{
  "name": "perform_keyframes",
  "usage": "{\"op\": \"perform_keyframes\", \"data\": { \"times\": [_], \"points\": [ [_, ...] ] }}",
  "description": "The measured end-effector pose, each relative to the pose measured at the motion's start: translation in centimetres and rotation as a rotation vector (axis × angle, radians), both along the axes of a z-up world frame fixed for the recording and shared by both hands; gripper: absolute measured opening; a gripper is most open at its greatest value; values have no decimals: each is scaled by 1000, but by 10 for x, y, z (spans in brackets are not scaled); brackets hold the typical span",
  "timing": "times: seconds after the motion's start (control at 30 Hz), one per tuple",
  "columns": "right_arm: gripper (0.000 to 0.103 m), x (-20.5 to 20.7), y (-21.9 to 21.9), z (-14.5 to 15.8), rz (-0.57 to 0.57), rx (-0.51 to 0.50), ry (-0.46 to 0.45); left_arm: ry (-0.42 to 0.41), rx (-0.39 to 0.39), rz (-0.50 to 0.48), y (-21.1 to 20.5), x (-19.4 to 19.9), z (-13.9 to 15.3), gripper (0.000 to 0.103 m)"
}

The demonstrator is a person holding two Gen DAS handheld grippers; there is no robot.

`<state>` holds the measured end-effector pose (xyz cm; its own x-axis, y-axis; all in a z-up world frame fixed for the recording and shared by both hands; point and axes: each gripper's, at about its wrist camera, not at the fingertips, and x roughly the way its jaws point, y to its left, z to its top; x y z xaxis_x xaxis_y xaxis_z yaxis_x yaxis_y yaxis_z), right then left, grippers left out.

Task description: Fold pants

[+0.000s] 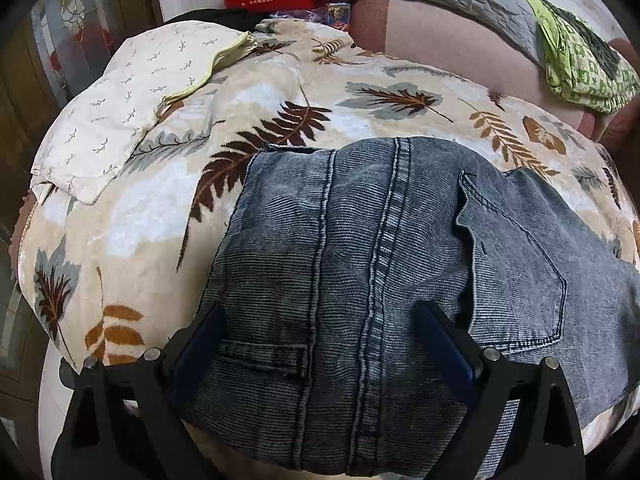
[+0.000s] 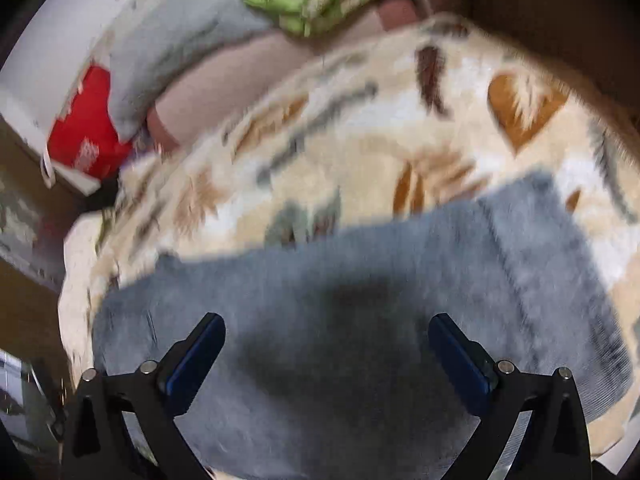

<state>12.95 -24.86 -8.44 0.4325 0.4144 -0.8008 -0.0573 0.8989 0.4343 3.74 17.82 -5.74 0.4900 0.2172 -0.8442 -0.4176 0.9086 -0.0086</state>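
Both the left gripper (image 1: 322,332) and right gripper (image 2: 326,344) hover wide open, gripping nothing, over the folded grey-blue denim pants (image 1: 360,240) lying on the cream leaf-patterned fleece blanket (image 1: 140,220), beyond which a green patterned cloth bundle (image 1: 580,60) sits.

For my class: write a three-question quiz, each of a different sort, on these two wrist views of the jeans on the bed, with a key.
1. True or false: the left tongs are shut on the jeans.
2. What do the jeans lie on? A) bare wooden floor B) leaf-patterned blanket C) glass table
3. Fill in: at the far right of the bed lies a folded ____ patterned cloth.

Key: 1 false, the jaws stand wide apart over the denim, as do those of the right tongs. 2 B. 3 green.
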Motion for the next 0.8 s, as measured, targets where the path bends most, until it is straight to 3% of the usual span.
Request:
{"op": "perform_keyframes", "data": {
  "times": [0.07,0.13,0.33,0.53,0.7,0.77,0.8],
  "points": [
    [103,4,3,-26,24,-33,53,8,4,6,-1,0,2,96],
    [103,-1,6,-14,22,-53,16,5,26,8,-4,-1,9,96],
    [102,-58,-41,33,-64,196,-80,-108,63,-53,-44,-3,48,96],
    [102,-107,-140,-7,-329,415,80,-132,15,-233,-117,20,59,96],
    [102,-105,-180,-25,-443,467,113,-102,-91,-350,-180,44,49,96],
    [96,-98,-185,-27,-441,487,109,-88,-114,-393,-206,53,44,96],
    [84,-92,-185,-29,-423,496,108,-77,-120,-411,-216,57,41,96]
  ]
}}
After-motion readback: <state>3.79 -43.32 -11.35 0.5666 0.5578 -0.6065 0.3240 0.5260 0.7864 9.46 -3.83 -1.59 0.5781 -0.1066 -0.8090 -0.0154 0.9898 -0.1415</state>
